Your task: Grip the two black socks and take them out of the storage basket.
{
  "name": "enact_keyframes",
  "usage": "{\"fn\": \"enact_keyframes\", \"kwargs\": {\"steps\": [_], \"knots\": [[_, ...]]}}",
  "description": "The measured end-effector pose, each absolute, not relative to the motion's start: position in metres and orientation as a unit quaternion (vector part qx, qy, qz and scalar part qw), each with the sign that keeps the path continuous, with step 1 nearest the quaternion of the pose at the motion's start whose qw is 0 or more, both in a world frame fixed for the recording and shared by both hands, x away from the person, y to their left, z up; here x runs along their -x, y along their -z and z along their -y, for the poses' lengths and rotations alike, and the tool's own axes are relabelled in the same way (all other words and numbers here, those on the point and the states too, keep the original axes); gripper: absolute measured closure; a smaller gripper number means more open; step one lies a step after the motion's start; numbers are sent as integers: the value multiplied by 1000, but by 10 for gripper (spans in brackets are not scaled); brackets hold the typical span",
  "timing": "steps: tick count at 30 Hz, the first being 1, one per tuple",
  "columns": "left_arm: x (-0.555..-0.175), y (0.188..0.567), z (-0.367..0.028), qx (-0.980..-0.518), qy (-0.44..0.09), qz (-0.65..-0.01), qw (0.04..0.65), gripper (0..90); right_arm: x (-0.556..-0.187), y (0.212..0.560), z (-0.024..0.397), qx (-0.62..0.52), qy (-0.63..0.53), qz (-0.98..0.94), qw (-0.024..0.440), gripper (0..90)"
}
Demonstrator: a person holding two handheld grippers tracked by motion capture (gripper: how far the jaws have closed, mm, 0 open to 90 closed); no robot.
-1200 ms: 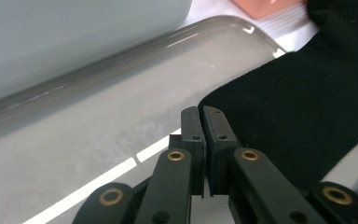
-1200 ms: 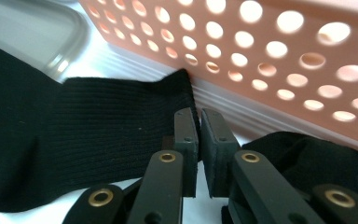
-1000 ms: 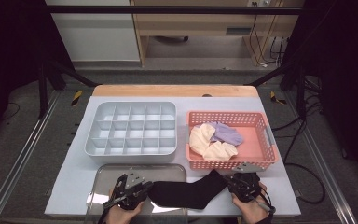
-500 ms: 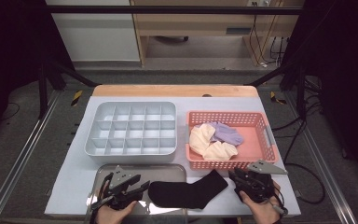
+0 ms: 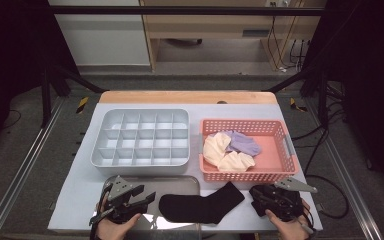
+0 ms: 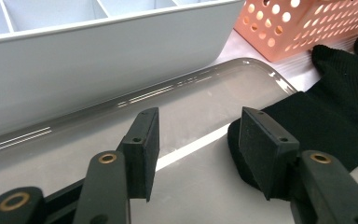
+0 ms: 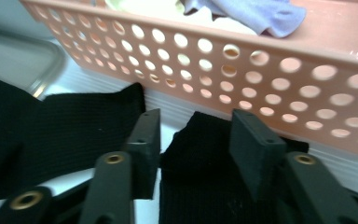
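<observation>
Sock let go, laid flat on the tray

My left tongs (image 5: 147, 199) and right tongs (image 5: 258, 192), jaws just spread, flank the black sock (image 5: 200, 205) at the counter's near edge, half on the metal tray (image 5: 180, 181), flattened for folding.

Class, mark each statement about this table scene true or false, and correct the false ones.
1. The black sock lies partly on the metal tray. True.
2. The pink basket is empty. False: it holds cream and purple cloth pieces.
3. The left hand-held gripper clamps the sock. False: its jaws stand apart, with bare tray between them.
4. The grey divided organiser sits to the left of the basket. True.
</observation>
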State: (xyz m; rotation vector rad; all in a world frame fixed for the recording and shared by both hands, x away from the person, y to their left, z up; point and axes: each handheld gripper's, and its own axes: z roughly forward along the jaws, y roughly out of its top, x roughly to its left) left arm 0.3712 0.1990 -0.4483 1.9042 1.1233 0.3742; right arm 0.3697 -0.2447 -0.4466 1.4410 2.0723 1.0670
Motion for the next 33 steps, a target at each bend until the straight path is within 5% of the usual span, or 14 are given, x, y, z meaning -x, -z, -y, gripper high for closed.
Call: {"fn": "enact_keyframes", "kwargs": {"steps": [3,6,10,27,33], "knots": [[-371,449,-199,-765,-149,-450,435,474,-372,451,242,-517,-372,-744,202,538],[-372,449,-199,-766,-147,-450,435,474,-373,451,242,-523,-359,-745,206,757],[-372,449,-198,-765,-146,-450,437,474,-369,441,247,-527,-381,-733,200,869],[-371,446,-195,-768,-140,-443,441,474,-358,375,210,-437,-481,-735,192,878],[-371,446,-196,-768,-140,-443,440,474,-365,380,165,-394,-497,-761,138,873]]}}
